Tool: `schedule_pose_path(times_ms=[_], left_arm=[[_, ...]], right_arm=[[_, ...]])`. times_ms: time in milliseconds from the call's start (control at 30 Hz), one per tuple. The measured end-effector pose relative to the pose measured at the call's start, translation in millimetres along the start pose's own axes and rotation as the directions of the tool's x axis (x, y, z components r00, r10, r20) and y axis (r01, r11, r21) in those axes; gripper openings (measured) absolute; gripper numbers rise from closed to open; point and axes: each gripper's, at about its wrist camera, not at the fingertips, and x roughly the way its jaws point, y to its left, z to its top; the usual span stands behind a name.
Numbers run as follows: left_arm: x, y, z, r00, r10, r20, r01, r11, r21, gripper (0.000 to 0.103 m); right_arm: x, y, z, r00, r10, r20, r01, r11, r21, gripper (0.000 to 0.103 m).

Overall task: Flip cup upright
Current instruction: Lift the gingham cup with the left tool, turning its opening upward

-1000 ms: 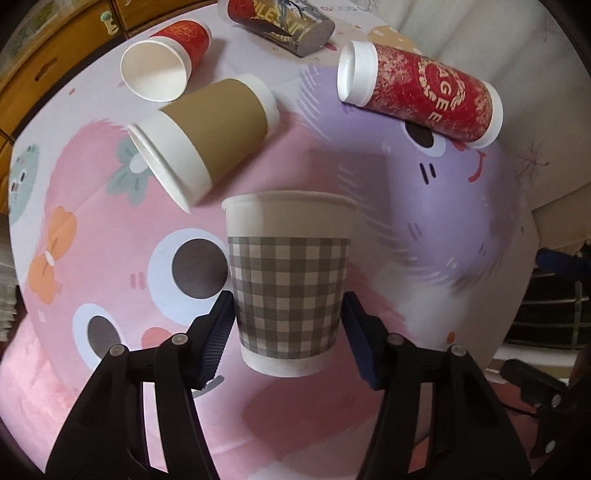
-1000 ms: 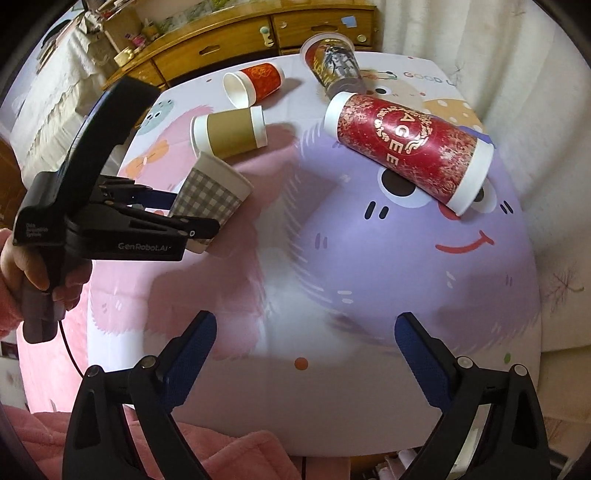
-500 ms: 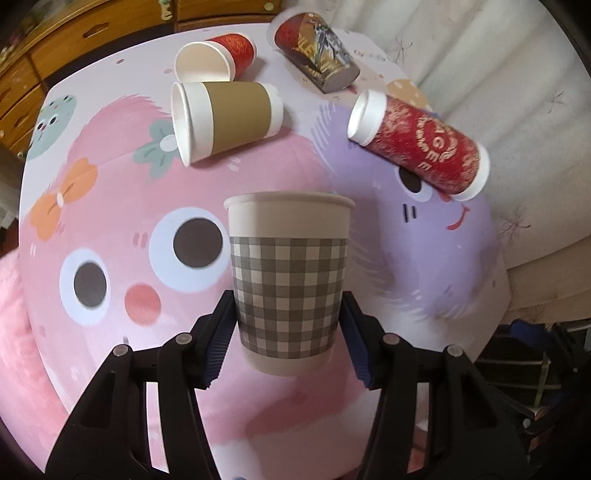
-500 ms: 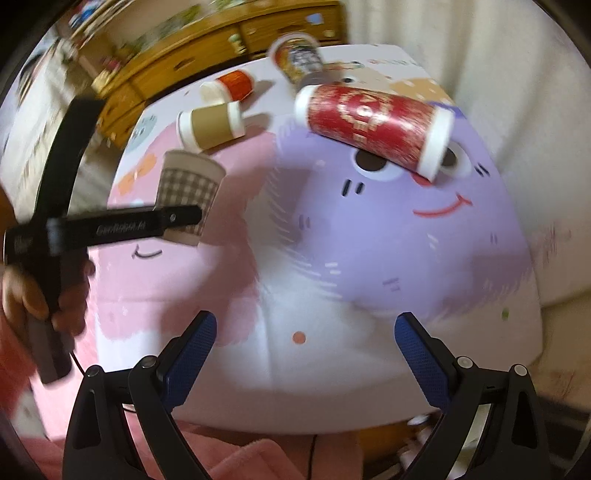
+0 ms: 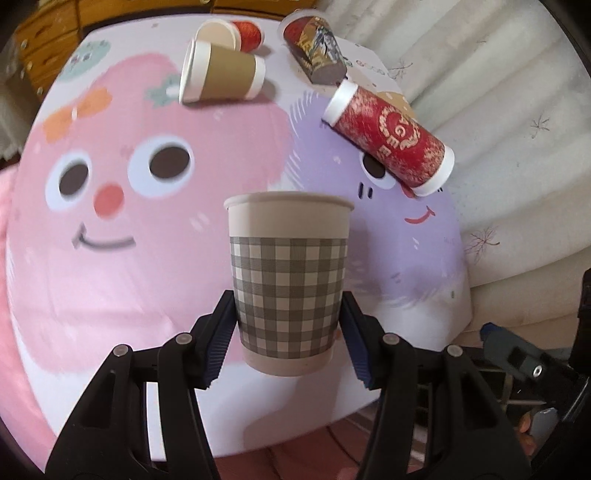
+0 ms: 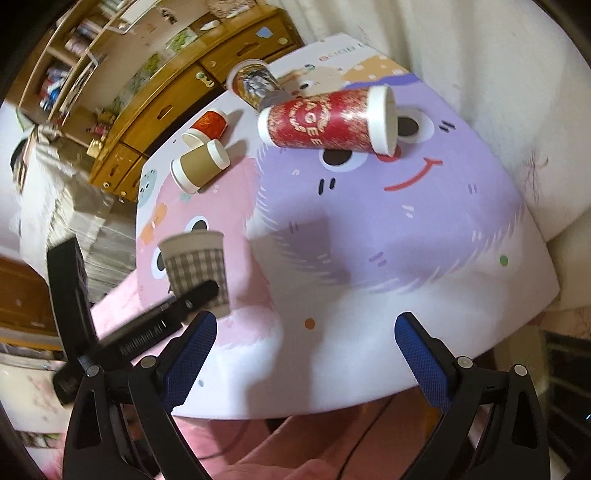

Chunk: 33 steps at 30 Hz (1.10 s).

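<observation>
Left wrist view: the left gripper (image 5: 288, 332) is pinching the checked cup (image 5: 288, 284) by its lower half, one blue pad (image 5: 221, 343) on each side; the cup stands upright, mouth up, its base apparently clear of the cartoon-print table (image 5: 110, 280) below. Ahead and left of this claw a brown-sleeved cup (image 5: 221, 75) lies on its side, with a small red cup (image 5: 231, 35) also on its side just beyond it. Ahead and slightly right lies a dark printed cup (image 5: 314, 50); farther right lies a tall red cup (image 5: 391, 133) with white ends, also on its side. Right wrist view: the left gripper and checked cup (image 6: 195, 266) sit ahead and to the left of the right gripper (image 6: 304, 354), which is spread wide with nothing between its pads and hovers over the table's near edge. The tall red cup (image 6: 328, 123) lies well ahead of it, apart from the others.
</observation>
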Motion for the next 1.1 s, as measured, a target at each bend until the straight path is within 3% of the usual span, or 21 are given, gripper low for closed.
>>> schedule_pose_path(times_ms=[200,467,733,967,1100], left_arm=[[19,-19,-34,1.0,0.012,-0.013,-0.013,0.996,-0.085,0.052],[48,-43,-63,0.998,0.059,-0.015,-0.06,0.987,-0.146,0.053],[56,-52,-64,0.995,0.096,0.023,-0.091,0.985,-0.143,0.056],[60,-50,-63,0.995,0.093,-0.022,-0.095,0.983,-0.156,0.057],[59,-46,-64,0.995,0.08,-0.051,-0.087,0.984,-0.153,0.066]], right_arm=[[-2,-37,6,0.997,0.028,-0.076,-0.026,0.999,0.02,0.099],[8,-69,10,0.987,0.002,-0.159,-0.008,0.999,-0.038,0.099],[18,-79,16,0.983,-0.015,-0.181,-0.003,0.995,-0.099,0.099],[17,-71,23,0.985,-0.001,-0.174,-0.018,0.994,-0.108,0.099],[19,-65,25,0.984,0.009,-0.179,-0.028,0.994,-0.107,0.099]])
